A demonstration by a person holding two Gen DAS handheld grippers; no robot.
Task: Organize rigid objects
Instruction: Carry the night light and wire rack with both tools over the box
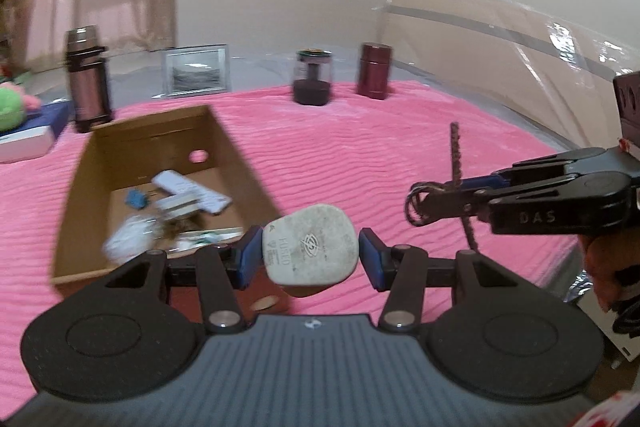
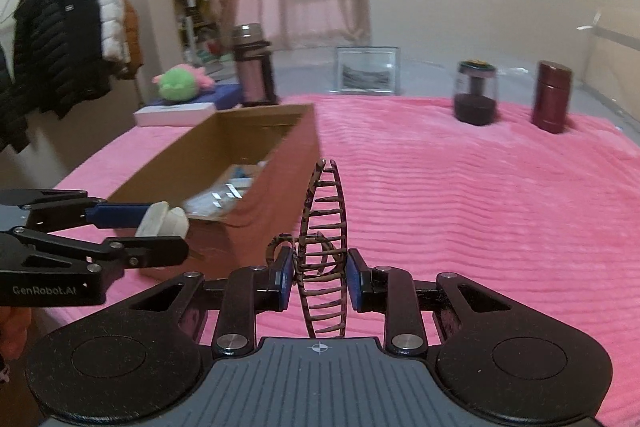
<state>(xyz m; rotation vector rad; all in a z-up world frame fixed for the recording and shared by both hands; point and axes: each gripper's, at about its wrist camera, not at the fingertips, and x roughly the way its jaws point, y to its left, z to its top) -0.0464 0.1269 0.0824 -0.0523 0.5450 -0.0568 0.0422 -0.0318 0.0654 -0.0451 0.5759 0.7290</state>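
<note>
My left gripper (image 1: 310,255) is shut on a white fused plug (image 1: 308,243), held just above the near right corner of an open cardboard box (image 1: 244,163). The box lies on a pink blanket (image 1: 360,147) and holds several small items, among them a white remote (image 1: 192,193). My right gripper (image 2: 318,279) is shut on a brown tortoiseshell hair claw clip (image 2: 325,223), which stands upright between the pads, just right of the box (image 2: 288,163). In the right wrist view the left gripper (image 2: 160,231) with the plug (image 2: 164,221) shows at the left edge. The right gripper (image 1: 440,203) enters the left wrist view from the right.
Along the blanket's far edge stand a dark thermos flask (image 1: 86,79), a picture frame (image 1: 196,69), a glass jar with a dark base (image 1: 313,77) and a maroon canister (image 1: 374,71). A green plush toy (image 2: 178,83) rests on books. Coats (image 2: 60,39) hang at far left.
</note>
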